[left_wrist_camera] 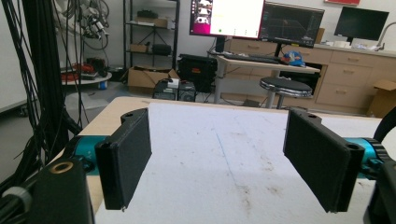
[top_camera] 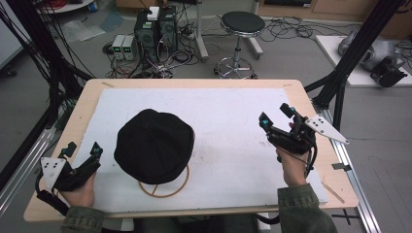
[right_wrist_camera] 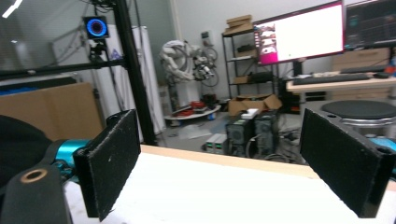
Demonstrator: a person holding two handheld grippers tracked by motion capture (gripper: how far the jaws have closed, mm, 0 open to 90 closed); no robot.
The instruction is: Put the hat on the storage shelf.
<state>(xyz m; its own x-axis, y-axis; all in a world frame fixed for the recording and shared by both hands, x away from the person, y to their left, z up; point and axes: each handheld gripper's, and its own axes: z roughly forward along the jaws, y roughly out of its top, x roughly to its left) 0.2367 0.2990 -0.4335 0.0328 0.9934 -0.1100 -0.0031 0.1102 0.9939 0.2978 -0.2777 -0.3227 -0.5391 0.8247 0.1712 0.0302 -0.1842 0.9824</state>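
Wooden ring stand (top_camera: 165, 187) at desk's (top_camera: 97, 92) near edge, black hat (top_camera: 154, 145) perched on it, likely to keep its shape. Left tool (top_camera: 83, 151) just beside hat, jaws wide, empty. Right tool (top_camera: 278, 116) well apart, wide, raised, probably staged for two-sided lift.

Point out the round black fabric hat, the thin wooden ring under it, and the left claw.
Round black fabric hat (top_camera: 153, 145), high view, middle of its crown.
Thin wooden ring (top_camera: 171, 193), high view, front arc that sticks out from under the hat.
Left claw (top_camera: 84, 150), high view, midway between its open fingertips.
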